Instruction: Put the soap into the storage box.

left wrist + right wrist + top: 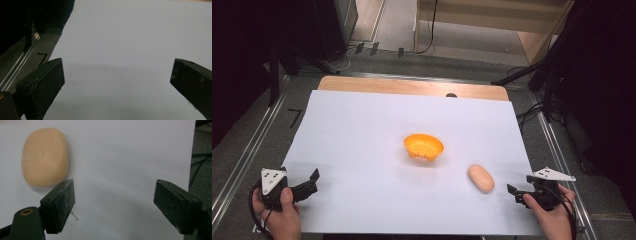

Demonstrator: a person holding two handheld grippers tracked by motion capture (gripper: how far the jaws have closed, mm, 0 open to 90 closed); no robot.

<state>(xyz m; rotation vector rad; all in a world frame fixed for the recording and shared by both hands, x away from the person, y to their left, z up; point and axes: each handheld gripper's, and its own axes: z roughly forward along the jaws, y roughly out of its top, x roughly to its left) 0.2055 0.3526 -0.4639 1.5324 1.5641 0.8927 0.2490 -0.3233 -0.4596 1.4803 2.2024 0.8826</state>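
Both claws, left claw (307, 184) and right claw (518, 193), rest released at the desk's (362, 130) near corners; the bun (481, 178) by the bowl (424, 146) looks soft, best pinched gently across its middle.

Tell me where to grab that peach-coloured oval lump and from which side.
Grip the peach oval lump across its narrow middle, coming down from above with the right gripper, which sits open just beside it. It lies flat on the white sheet, long axis running away from the person, so its two long sides are probably the closest-set faces and free all round.
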